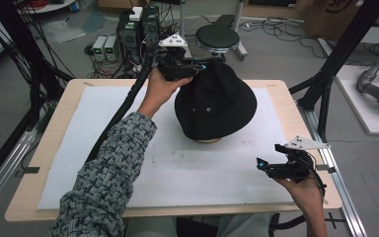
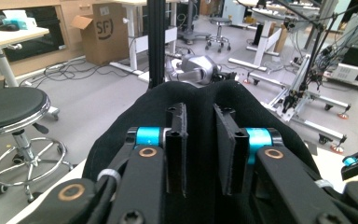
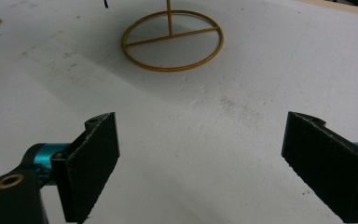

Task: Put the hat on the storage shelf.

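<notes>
1. A white foam mat (image 1: 177, 173) covers the wooden table.
2. The left gripper (image 1: 196, 67) pinches the black fabric bucket hat (image 1: 217, 106) on its gold wire stand (image 3: 172, 39); whether the hat is fully seated cannot be told.
3. The right gripper (image 1: 265, 165) hovers open, well apart.

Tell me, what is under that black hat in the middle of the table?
The black hat sits on a gold wire stand; its ring base rests on the white mat, with a thin upright post rising from it. The hat covers the stand's top, so that part cannot be seen.

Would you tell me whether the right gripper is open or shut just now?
Open. In its own view the right gripper has its jaws spread wide with bare white mat between them, gripping nothing.
</notes>
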